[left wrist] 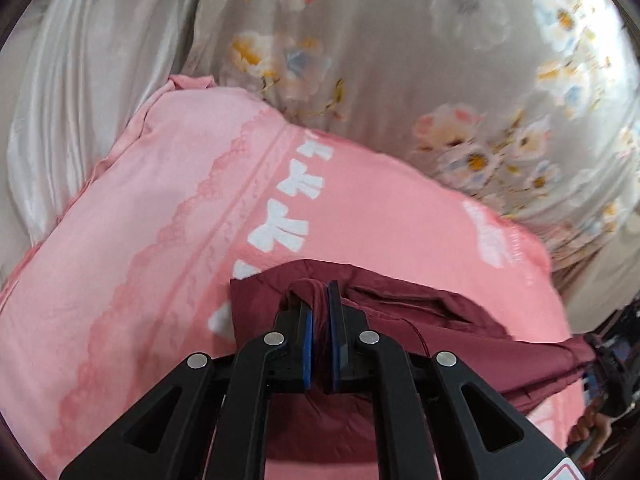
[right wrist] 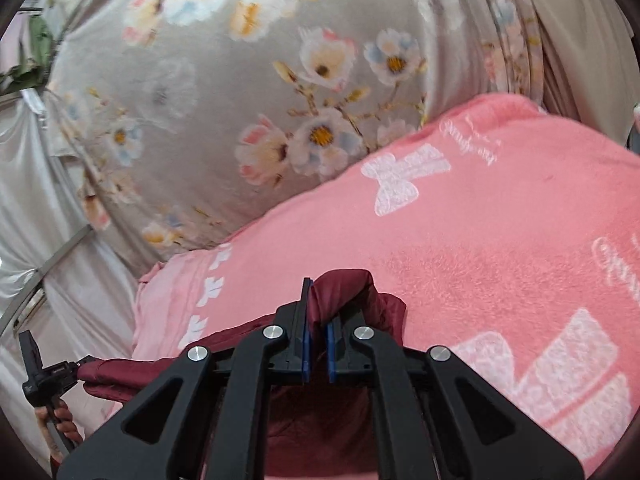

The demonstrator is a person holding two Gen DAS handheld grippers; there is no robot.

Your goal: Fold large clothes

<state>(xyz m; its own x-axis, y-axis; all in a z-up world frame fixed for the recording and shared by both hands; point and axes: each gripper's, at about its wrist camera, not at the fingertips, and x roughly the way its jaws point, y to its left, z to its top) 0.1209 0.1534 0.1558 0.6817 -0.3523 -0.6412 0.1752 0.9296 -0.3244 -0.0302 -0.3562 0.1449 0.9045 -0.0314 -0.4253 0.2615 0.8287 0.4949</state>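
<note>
Underneath: pink blanket point(right wrist: 500, 220) w/ floral sheet point(left wrist: 400, 60).

— Where is there room to pass?
— Over the pink blanket point(right wrist: 500, 240): its far half lies flat and bare. The floral sheet point(right wrist: 248, 92) past its far edge is open too.
— What blocks the way?
— The maroon garment point(left wrist: 400, 320) stretches across the blanket's near edge between the left gripper point(left wrist: 318, 300) and the right gripper point(right wrist: 318, 312), both clamped on it. A metal rail point(right wrist: 60, 256) and pale drape stand beside the blanket's left edge.
</note>
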